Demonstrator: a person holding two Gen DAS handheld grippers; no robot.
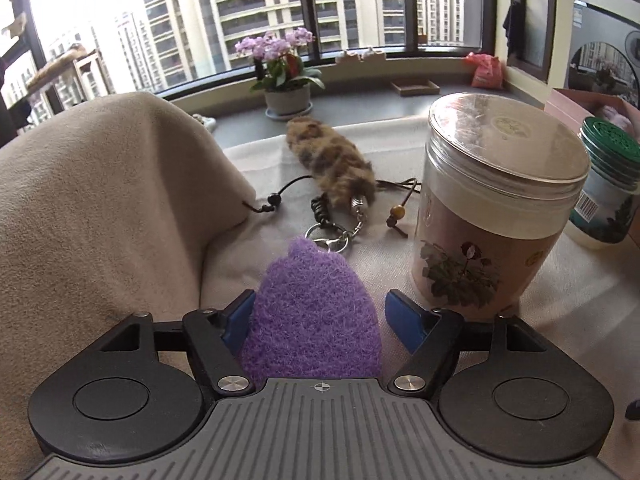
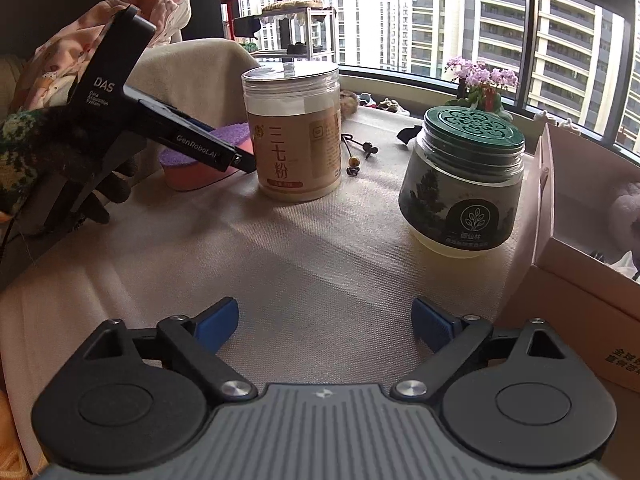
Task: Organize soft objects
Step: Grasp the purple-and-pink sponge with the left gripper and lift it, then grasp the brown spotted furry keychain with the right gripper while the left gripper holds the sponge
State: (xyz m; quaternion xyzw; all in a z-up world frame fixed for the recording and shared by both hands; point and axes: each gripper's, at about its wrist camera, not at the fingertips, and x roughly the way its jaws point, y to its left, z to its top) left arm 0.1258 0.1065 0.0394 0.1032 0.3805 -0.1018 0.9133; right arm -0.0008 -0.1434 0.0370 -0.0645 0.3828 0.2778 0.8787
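Left wrist: claw (image 1: 320,312) perhaps gripping purple sponge (image 1: 312,312).

Your grippers, left gripper (image 1: 320,312) and right gripper (image 2: 325,320), have blue fingertip pads, black linkages, silver screws, ribbed grey bodies.

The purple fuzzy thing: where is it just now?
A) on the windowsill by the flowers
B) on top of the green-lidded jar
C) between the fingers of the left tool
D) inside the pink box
C: the purple fuzzy pad sits between the blue fingers of the left gripper, low over the cloth-covered table, beside the clear-lidded jar.
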